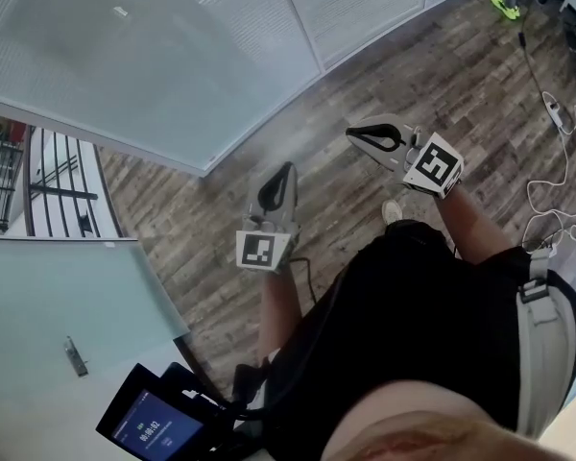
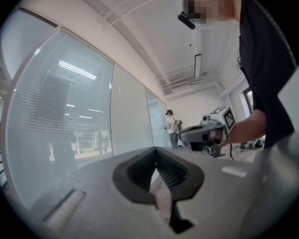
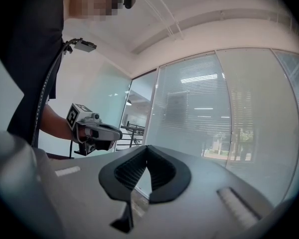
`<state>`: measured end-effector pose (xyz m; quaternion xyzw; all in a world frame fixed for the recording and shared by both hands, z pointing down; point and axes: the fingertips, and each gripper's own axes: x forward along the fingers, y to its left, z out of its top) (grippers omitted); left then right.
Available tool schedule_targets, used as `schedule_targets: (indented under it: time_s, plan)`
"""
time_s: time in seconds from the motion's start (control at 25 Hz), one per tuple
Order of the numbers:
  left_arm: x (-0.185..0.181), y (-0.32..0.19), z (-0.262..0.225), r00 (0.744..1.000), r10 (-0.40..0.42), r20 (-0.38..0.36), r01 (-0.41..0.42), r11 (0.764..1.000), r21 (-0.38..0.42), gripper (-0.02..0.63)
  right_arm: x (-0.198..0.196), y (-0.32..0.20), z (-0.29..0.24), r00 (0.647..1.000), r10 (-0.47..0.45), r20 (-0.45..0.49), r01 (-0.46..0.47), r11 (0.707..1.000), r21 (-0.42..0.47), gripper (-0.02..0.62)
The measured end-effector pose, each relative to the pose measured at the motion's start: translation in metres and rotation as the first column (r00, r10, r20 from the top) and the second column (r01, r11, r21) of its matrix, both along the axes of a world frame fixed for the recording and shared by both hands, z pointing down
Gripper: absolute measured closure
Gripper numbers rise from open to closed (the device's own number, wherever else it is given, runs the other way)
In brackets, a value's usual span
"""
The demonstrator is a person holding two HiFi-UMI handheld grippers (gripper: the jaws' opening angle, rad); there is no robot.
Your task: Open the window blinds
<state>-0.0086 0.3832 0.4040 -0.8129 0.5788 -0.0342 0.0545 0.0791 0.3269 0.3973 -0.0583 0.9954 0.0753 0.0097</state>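
Glass wall panels with closed white slat blinds (image 1: 240, 8) behind them run across the top of the head view. The same blinds (image 2: 60, 118) fill the left of the left gripper view, and the blinds (image 3: 194, 108) stand ahead in the right gripper view. My left gripper (image 1: 288, 169) is held over the wood floor, short of the glass, jaws shut and empty. My right gripper (image 1: 353, 134) is beside it to the right, also shut with nothing in it. Each shows in the other's view: the right gripper (image 2: 202, 133) and the left gripper (image 3: 97, 132). No cord or wand for the blinds shows.
A power strip with white cables (image 1: 557, 113) lies on the floor at right. A frosted glass door with a handle (image 1: 74, 356) is at lower left, a black railing (image 1: 48, 185) beyond it. A screen device (image 1: 154, 425) hangs at my waist. A person (image 2: 170, 126) stands far down the wall.
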Motion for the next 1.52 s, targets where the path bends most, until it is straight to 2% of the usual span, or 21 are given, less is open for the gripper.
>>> schedule_targets:
  time_s: [0.28, 0.4, 0.8, 1.0, 1.2, 1.36, 1.52]
  plan:
    - [0.002, -0.063, 0.004, 0.999, -0.046, -0.007, 0.046, 0.999, -0.017, 0.603, 0.002, -0.075, -0.008, 0.999, -0.049, 0.02, 0.048, 0.998, 0.028, 0.589]
    - [0.004, -0.086, 0.006, 0.998, -0.067, -0.004, 0.067, 0.998, -0.02, 0.603, 0.009, -0.094, -0.007, 0.996, -0.077, 0.035, 0.075, 0.996, 0.053, 0.589]
    - [0.016, -0.149, 0.015, 0.995, -0.1, 0.004, 0.1, 0.994, -0.035, 0.603, 0.028, -0.147, 0.007, 0.992, -0.121, 0.019, 0.12, 0.991, 0.054, 0.589]
    - [0.029, -0.165, 0.024, 0.996, -0.085, 0.017, 0.086, 0.995, -0.052, 0.603, 0.037, -0.164, 0.009, 0.99, -0.131, 0.054, 0.133, 0.991, -0.029, 0.589]
    - [0.035, -0.174, 0.031, 0.995, -0.09, 0.03, 0.092, 0.994, -0.065, 0.603, 0.042, -0.175, 0.018, 0.99, -0.135, 0.031, 0.135, 0.991, 0.002, 0.589]
    - [0.034, -0.179, 0.036, 0.995, -0.1, 0.021, 0.101, 0.991, -0.087, 0.603, 0.046, -0.181, 0.025, 0.991, -0.129, 0.029, 0.129, 0.991, -0.019, 0.589]
    - [0.016, -0.208, 0.044, 0.996, -0.093, -0.006, 0.091, 0.989, -0.118, 0.603, 0.035, -0.21, 0.033, 0.992, -0.124, 0.008, 0.124, 0.991, -0.043, 0.589]
